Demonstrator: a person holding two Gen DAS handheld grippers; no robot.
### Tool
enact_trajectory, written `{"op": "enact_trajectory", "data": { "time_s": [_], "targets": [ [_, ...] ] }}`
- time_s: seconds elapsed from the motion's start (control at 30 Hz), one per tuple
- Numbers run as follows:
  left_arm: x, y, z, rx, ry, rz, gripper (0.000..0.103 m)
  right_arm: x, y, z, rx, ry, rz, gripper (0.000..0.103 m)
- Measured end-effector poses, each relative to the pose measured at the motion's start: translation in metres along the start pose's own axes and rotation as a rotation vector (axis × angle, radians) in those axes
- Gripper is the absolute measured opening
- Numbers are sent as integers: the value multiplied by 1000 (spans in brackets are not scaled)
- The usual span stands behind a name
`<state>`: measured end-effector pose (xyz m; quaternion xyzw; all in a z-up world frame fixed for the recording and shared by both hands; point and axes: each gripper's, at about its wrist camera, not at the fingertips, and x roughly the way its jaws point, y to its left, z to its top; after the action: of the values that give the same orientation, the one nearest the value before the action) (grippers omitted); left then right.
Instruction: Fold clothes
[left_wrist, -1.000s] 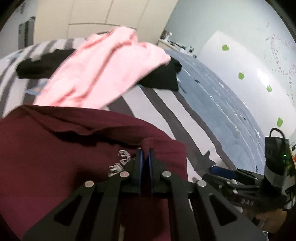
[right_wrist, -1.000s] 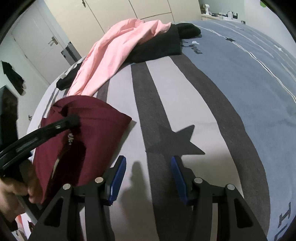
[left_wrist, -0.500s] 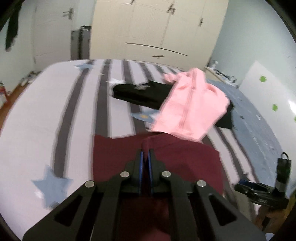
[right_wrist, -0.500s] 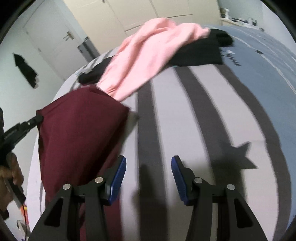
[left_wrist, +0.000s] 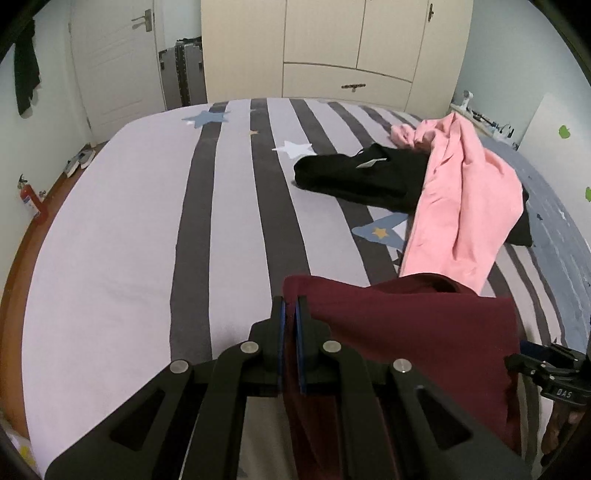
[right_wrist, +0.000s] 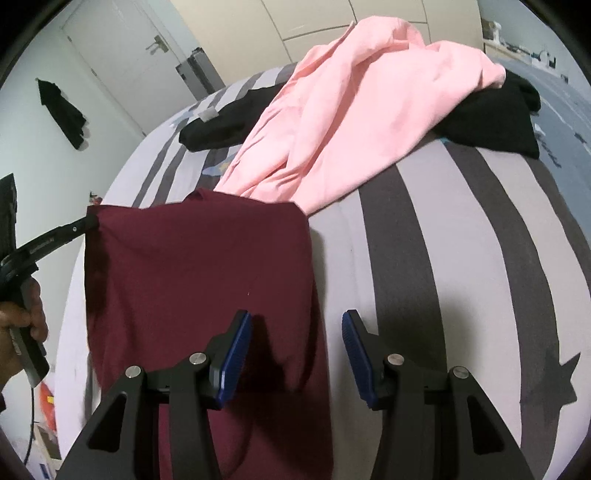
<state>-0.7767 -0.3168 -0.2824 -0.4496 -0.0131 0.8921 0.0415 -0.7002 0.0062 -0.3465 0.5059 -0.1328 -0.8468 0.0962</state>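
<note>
A maroon garment (right_wrist: 199, 273) hangs lifted over the striped bed (left_wrist: 147, 221). My left gripper (left_wrist: 291, 306) is shut on its top left corner and holds it up; the left gripper also shows in the right wrist view (right_wrist: 90, 221) at the cloth's corner. The garment (left_wrist: 406, 332) drapes to the right of the left gripper. My right gripper (right_wrist: 295, 343) is open, its jaws wide apart, just in front of the garment's lower right edge, holding nothing. The right gripper shows at the far right of the left wrist view (left_wrist: 546, 365).
A pink garment (left_wrist: 465, 206) lies over a black one (left_wrist: 354, 177) farther back on the bed. Wardrobe doors (left_wrist: 332, 48), a room door (left_wrist: 114, 62) and a suitcase (left_wrist: 183, 77) stand beyond the bed. A grey-blue blanket (right_wrist: 569, 96) covers the right side.
My left gripper has lifted the maroon garment off the bed and swung left, so it now hangs spread out. My right gripper stayed open and came close to the cloth's right edge.
</note>
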Motion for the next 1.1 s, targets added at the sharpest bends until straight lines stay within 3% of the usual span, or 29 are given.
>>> {"op": "enact_trajectory", "data": {
  "time_s": [0.23, 0.63, 0.73, 0.8, 0.97, 1.1],
  "targets": [
    [15, 6, 5, -10, 7, 35, 3, 11, 3, -2, -18, 28, 0, 47],
    [44, 4, 1, 9, 89, 120, 4, 20, 2, -8, -41, 54, -25, 47],
    [29, 13, 2, -86, 50, 102, 8, 16, -2, -5, -38, 40, -28, 47],
    [11, 14, -2, -98, 5, 109, 12, 12, -6, -4, -31, 32, -28, 47],
    [-37, -7, -39, 11, -10, 8, 16, 2, -13, 0, -47, 13, -46, 47],
    [-68, -25, -97, -25, 93, -164, 16, -4, -16, -5, -72, 16, -53, 47]
  ]
}}
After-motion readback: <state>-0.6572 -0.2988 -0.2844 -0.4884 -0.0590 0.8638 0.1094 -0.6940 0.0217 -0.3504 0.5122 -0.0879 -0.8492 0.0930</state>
